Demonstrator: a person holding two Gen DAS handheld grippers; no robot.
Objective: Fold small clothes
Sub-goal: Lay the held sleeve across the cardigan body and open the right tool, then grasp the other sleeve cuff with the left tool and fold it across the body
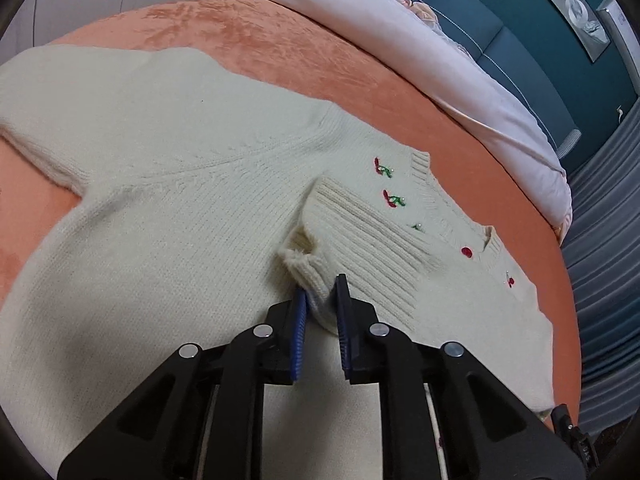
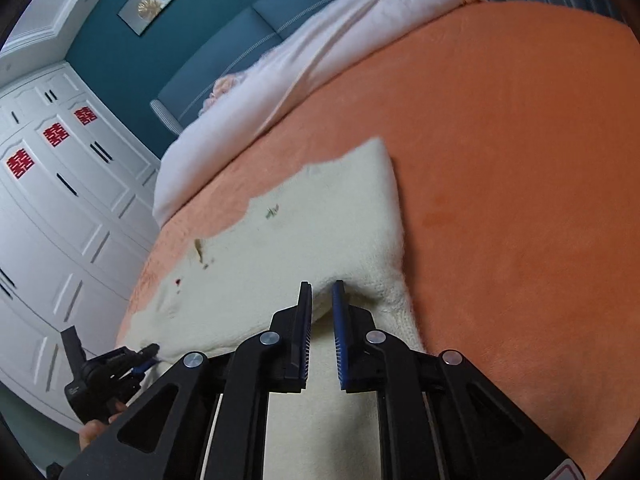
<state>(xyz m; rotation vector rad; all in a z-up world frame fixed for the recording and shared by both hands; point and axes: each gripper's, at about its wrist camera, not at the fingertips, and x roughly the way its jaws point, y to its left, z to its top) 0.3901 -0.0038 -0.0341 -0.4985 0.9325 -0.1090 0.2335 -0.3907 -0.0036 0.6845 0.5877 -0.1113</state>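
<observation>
We are gripping the ribbed cuff (image 1: 352, 248) in the left gripper (image 1: 322, 300), while the right gripper (image 2: 322, 304) is pinching a fold of the cream sweater (image 1: 168, 208). The sweater is lying on the orange bedspread (image 2: 500, 160), sleeve-folding apparently underway. Next, we judge, the sleeve needs laying flat across the body.

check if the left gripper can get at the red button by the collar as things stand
Probably not yet: the left gripper is shut on the ribbed cuff. The red button lies uncovered beyond it.
</observation>
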